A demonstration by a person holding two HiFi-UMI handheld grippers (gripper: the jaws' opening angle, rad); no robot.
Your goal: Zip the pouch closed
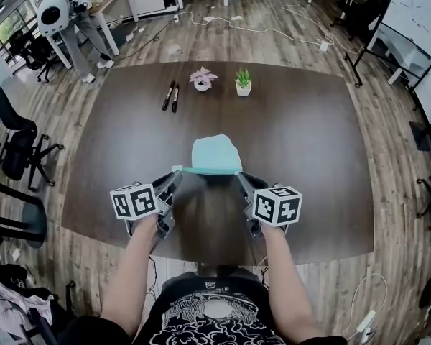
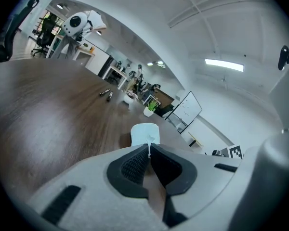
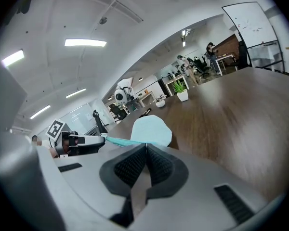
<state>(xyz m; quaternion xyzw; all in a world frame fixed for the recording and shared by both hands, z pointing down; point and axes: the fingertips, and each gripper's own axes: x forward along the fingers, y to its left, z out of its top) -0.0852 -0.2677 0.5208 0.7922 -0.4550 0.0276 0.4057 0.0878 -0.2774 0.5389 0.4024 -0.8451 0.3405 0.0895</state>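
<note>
A light teal pouch point(image 1: 215, 154) lies on the dark wooden table point(image 1: 309, 135), its zip edge point(image 1: 210, 170) toward me. My left gripper point(image 1: 177, 174) is shut on the left end of that edge; in the left gripper view a thin white tab point(image 2: 149, 142) sticks out of the closed left gripper point(image 2: 149, 148), with the pouch point(image 2: 145, 133) just beyond. My right gripper point(image 1: 240, 175) is shut at the right end of the edge. In the right gripper view the teal zip strip point(image 3: 120, 141) runs from the left gripper point(image 3: 82, 144) into the closed right gripper point(image 3: 145, 147). The slider is hidden.
Two black markers point(image 1: 171, 95), a pink potted plant point(image 1: 202, 79) and a green potted plant point(image 1: 243, 82) stand at the table's far side. Office chairs point(image 1: 14, 149) are off the left edge, a whiteboard point(image 1: 416, 13) at the far right. The near table edge point(image 1: 201, 254) is close to me.
</note>
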